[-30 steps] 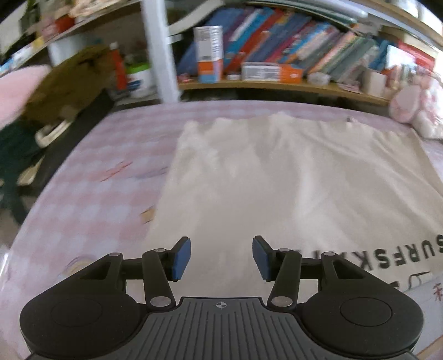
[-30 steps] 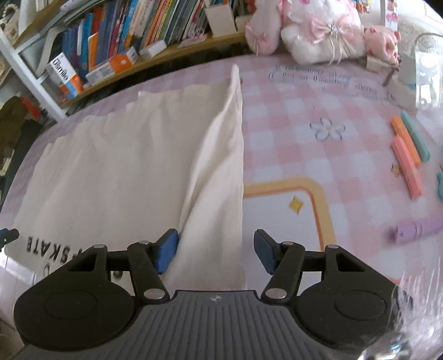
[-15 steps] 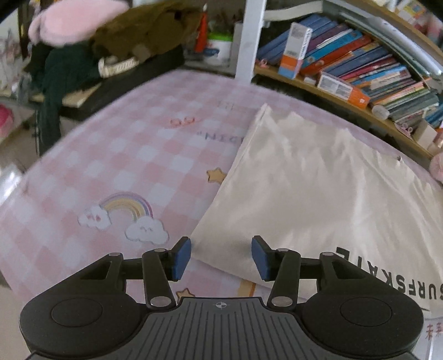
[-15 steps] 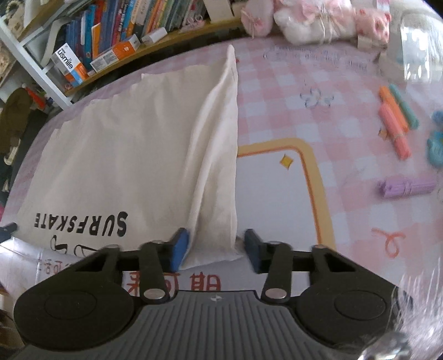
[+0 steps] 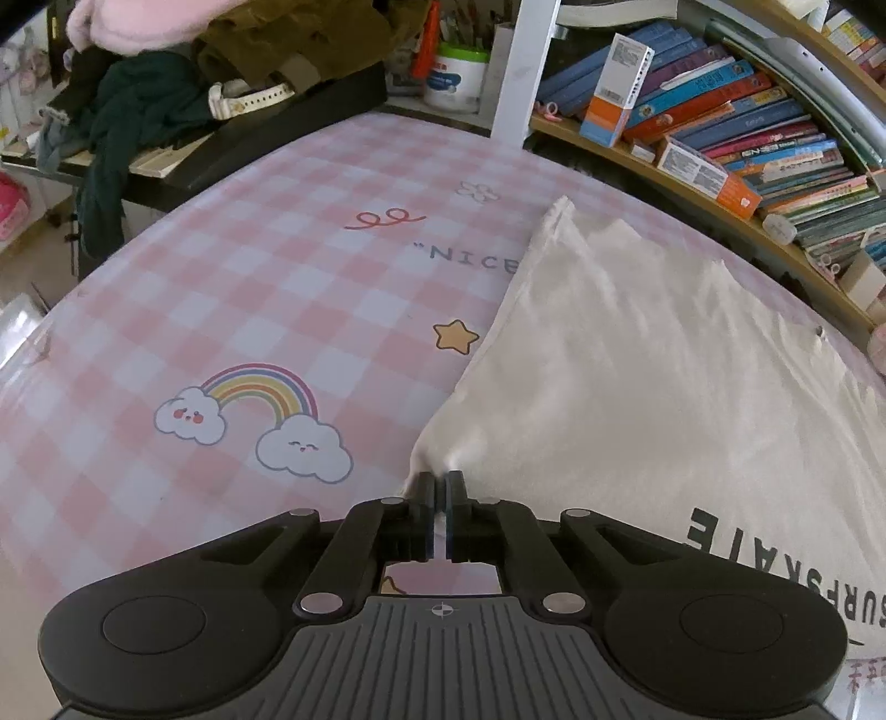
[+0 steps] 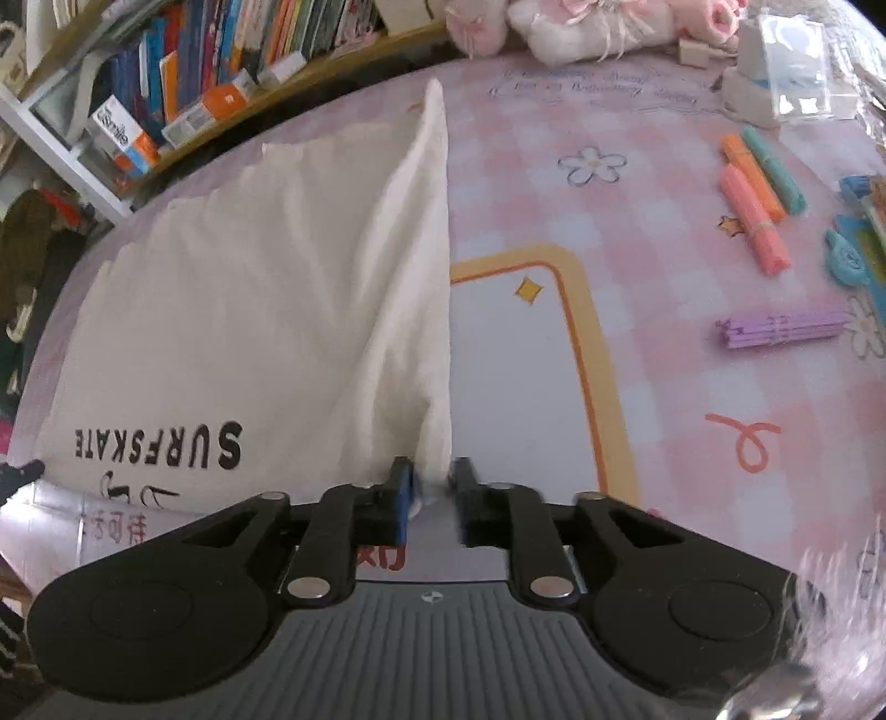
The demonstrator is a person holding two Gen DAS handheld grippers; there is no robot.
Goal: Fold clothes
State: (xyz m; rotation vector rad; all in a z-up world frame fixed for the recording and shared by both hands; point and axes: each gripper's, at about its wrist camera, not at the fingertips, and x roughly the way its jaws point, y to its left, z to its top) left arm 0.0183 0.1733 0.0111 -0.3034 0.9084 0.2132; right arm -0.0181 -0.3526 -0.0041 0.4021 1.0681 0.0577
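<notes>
A cream T-shirt (image 5: 637,376) with black SURFSKATE lettering lies spread on a pink checked tablecloth (image 5: 232,288). My left gripper (image 5: 441,493) is shut on the T-shirt's near left corner, which puckers up at the pads. In the right wrist view the same T-shirt (image 6: 249,310) has its right edge raised in a ridge running away from me. My right gripper (image 6: 433,487) has closed onto the near right corner, with cloth pinched between its fingers.
A bookshelf (image 5: 736,127) full of books runs along the far side. Dark clothes (image 5: 166,72) pile on a chair at the left. Plush toys (image 6: 581,27), highlighter pens (image 6: 758,183), a purple bundle (image 6: 786,329) and a clear box (image 6: 786,66) lie at the right.
Both grippers went from open to shut on the shirt's near corners. The left one swung left from over the shirt's middle to its left corner; the right one drew back toward the hem.
</notes>
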